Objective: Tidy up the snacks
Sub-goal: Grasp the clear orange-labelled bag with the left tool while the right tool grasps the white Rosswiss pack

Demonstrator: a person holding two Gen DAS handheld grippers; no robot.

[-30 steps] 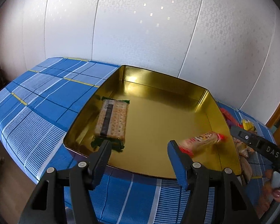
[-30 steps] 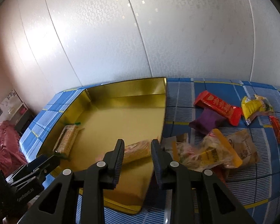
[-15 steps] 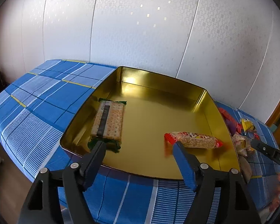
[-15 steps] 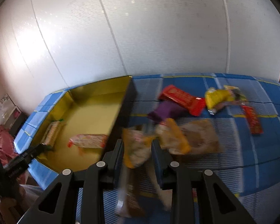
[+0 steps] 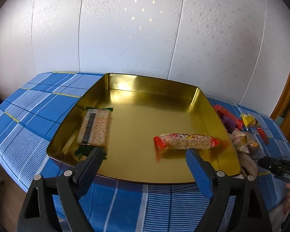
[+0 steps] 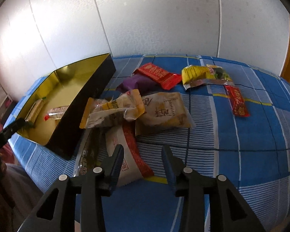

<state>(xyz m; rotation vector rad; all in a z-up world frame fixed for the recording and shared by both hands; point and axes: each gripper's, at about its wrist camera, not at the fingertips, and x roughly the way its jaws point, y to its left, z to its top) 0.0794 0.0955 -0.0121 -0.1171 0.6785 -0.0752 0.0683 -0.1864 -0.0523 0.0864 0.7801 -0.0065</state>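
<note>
In the left wrist view a gold tin [image 5: 154, 89] holds a cracker packet [image 5: 94, 127] at its left and a red-ended rice bar [image 5: 185, 141] at its right. My left gripper [image 5: 144, 154] hovers over the tin's near edge. Its jaws are opening wide and nothing is between them. In the right wrist view my right gripper [image 6: 142, 150] hangs over a pile of snack packets beside the tin [image 6: 87, 104]. Its jaws are opening and hold nothing. A white and red packet [image 6: 123, 150] lies just under the left finger.
The pile holds a yellow-clear packet [image 6: 114, 110], a beige packet [image 6: 164, 110], a purple one [image 6: 137, 82], a red one [image 6: 158, 73], a yellow one [image 6: 199, 72] and a small red one [image 6: 237, 100]. A blue checked cloth [image 6: 251, 135] covers the table, with a white wall behind.
The right gripper let go of the rice bar, which now lies in the tin, then swung right over the snack pile and began to part. The left jaws spread wider.
</note>
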